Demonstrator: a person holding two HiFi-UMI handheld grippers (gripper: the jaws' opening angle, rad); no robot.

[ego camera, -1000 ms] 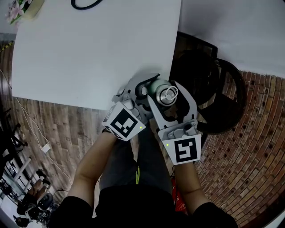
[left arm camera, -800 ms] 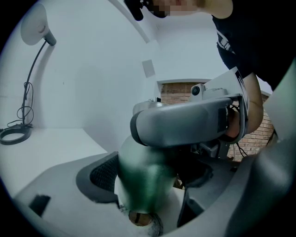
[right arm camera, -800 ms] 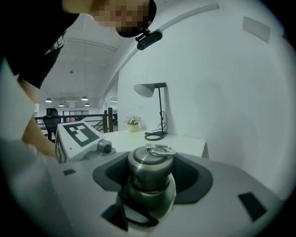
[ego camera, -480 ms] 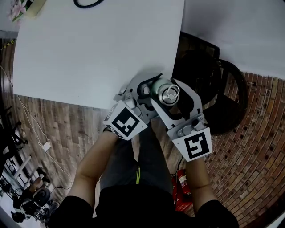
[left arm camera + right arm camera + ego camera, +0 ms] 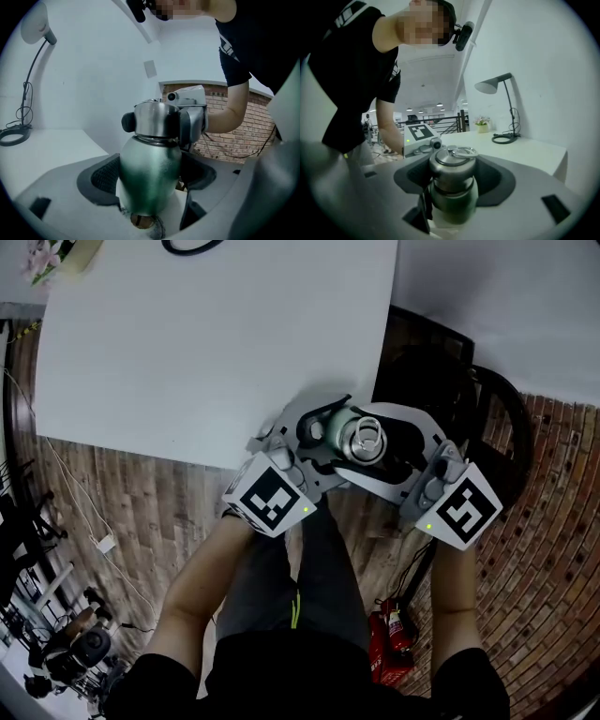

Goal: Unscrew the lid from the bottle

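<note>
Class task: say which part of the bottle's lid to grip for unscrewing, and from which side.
Grip the lid by its straight round side wall, below the ring on top, coming in level from the side. The bottle stands upright, so the wall's opposite flanks suit two jaws best.

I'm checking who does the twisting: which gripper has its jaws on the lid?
The right gripper: its jaws clamp the steel lid, whereas the left gripper holds the bottle lower, around its green body.
</note>
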